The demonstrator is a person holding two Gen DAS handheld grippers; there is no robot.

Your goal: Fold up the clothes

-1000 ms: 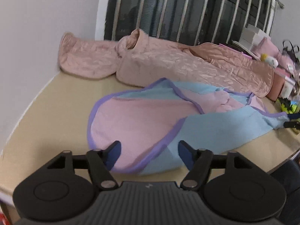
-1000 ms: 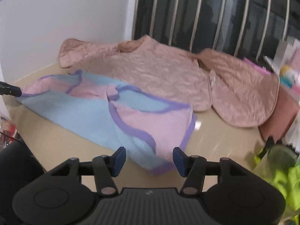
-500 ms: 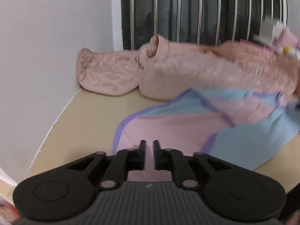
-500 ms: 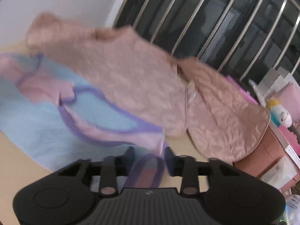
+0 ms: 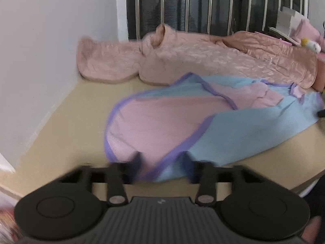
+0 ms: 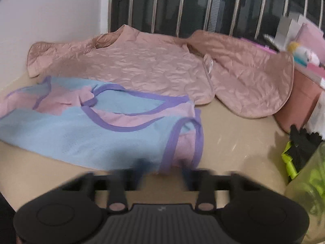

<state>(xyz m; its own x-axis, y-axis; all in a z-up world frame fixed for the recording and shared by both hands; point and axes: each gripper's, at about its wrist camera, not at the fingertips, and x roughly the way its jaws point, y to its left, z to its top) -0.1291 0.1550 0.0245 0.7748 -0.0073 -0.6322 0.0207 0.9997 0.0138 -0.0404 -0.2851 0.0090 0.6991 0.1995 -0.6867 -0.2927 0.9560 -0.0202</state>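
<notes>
A blue and pink garment with purple trim (image 5: 182,122) lies spread on the beige table (image 5: 61,126); it also shows in the right wrist view (image 6: 91,130). My left gripper (image 5: 162,162) is open, its blurred fingers on either side of the garment's near left hem. My right gripper (image 6: 162,168) is open, its blurred fingers at the garment's near right corner. A quilted pink jacket (image 5: 203,61) lies spread behind the garment against the railing, and also shows in the right wrist view (image 6: 162,65).
A white wall (image 5: 40,61) bounds the left side. Metal railing bars (image 6: 203,10) stand at the back. Pink boxes and a small toy (image 6: 304,57) sit at the far right. A green and black bag (image 6: 304,162) lies at the right table edge.
Both grippers were shut on the garment's hem half a second ago and lifted it; now both are open and the garment lies flat again, its right corner folded over.
</notes>
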